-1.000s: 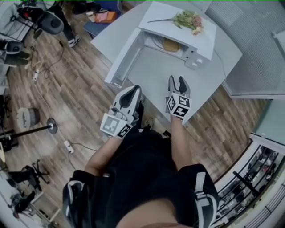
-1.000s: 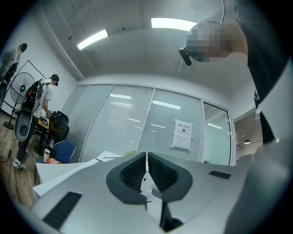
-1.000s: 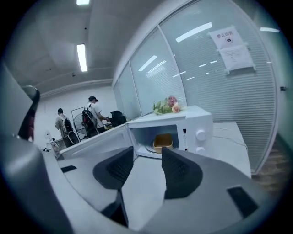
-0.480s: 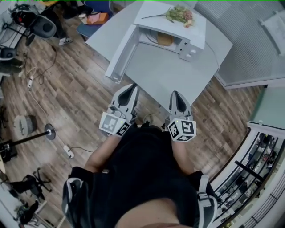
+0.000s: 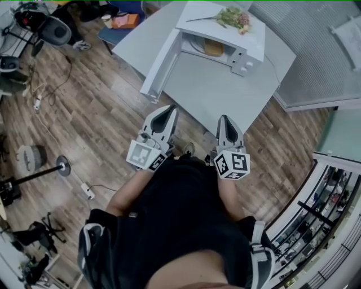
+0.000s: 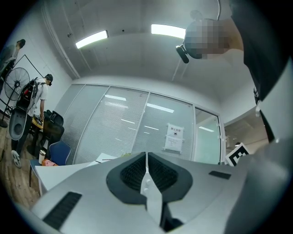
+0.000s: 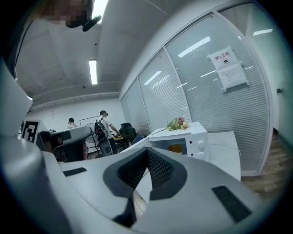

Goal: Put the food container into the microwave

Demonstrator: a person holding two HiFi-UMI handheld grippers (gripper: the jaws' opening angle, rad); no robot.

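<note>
The white microwave [image 5: 228, 35] stands at the far end of the grey table [image 5: 225, 96], its door [image 5: 161, 65] swung open to the left. A yellowish food container [image 5: 213, 48] sits inside the cavity; it also shows through the opening in the right gripper view [image 7: 175, 148]. My left gripper [image 5: 167, 108] hangs shut and empty off the table's near corner, over the floor. My right gripper [image 5: 225, 117] is shut and empty at the table's near edge. Both sit close to my body, far from the microwave. Each gripper's own view shows its jaws pressed together, left gripper [image 6: 146, 154] and right gripper [image 7: 147, 151].
A bunch of flowers [image 5: 234, 17] lies on top of the microwave. Wood floor lies to the left with a fan stand [image 5: 39, 163], cables and chairs [image 5: 53, 28]. A glass partition [image 5: 316, 51] runs along the right. People [image 7: 104, 123] stand far off in the room.
My right gripper has pulled back from over the table to its near edge, close to my body. The left gripper has barely moved. The container stays inside the microwave.
</note>
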